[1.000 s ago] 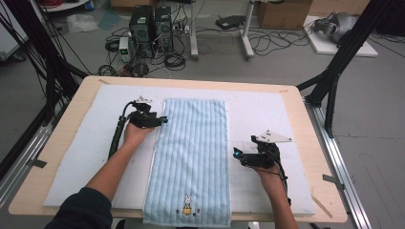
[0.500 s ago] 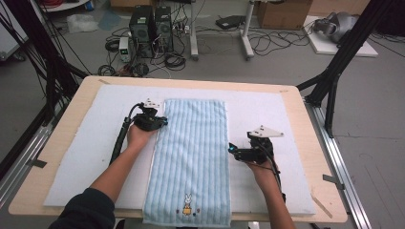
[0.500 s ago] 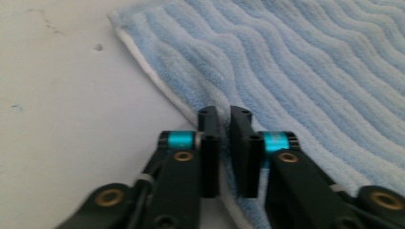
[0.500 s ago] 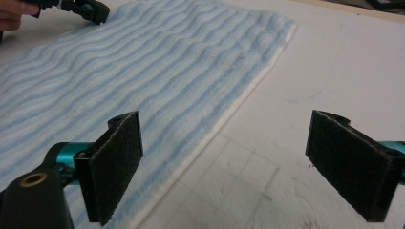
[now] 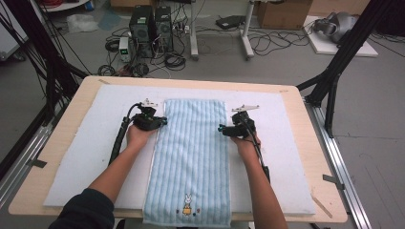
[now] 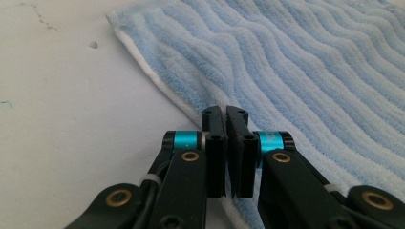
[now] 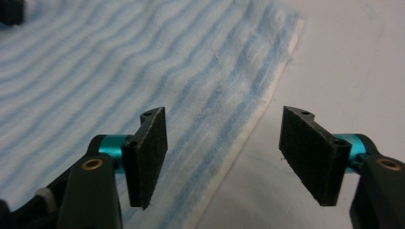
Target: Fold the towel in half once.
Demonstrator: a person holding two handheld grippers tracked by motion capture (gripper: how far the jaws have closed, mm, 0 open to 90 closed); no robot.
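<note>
Long pale-blue striped terry towel (image 5: 191, 162), centre frame: left gripper (image 6: 227, 119) pinched on its hem, right gripper (image 7: 222, 148) wide astride the opposite hem, closure judged next.

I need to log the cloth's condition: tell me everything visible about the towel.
The towel is light blue ribbed terry with a white edge and a small rabbit motif near the person's end. It lies flat, lengthwise on the white mat. The left gripper is shut at its left edge; the right gripper, open, straddles its right edge.
</note>
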